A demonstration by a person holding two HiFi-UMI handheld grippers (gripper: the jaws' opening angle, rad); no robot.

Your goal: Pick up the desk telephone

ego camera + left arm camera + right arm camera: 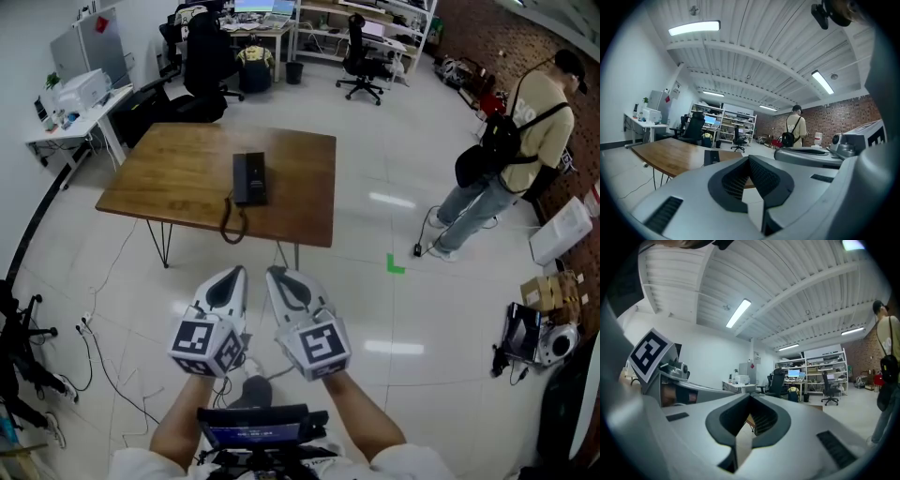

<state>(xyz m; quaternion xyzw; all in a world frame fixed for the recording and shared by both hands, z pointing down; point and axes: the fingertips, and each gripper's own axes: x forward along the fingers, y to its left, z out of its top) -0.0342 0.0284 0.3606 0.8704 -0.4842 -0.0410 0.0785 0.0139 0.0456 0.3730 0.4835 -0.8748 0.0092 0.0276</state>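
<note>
A black desk telephone [249,177] lies near the middle of a wooden table [178,178], its coiled cord [232,223] hanging over the near edge. In the left gripper view the telephone [711,156] shows small on the table [670,154]. My left gripper [234,275] and right gripper [277,277] are held side by side, level, well short of the table's near edge. Both are shut with nothing between the jaws. The right gripper view shows only a sliver of the table [751,420] through the shut jaws.
A person with a backpack [511,155] stands at the right. Office chairs [364,56] and desks [80,117] line the back and left. Boxes and gear [548,309] lie at the right. Cables [103,361] run over the floor at the left.
</note>
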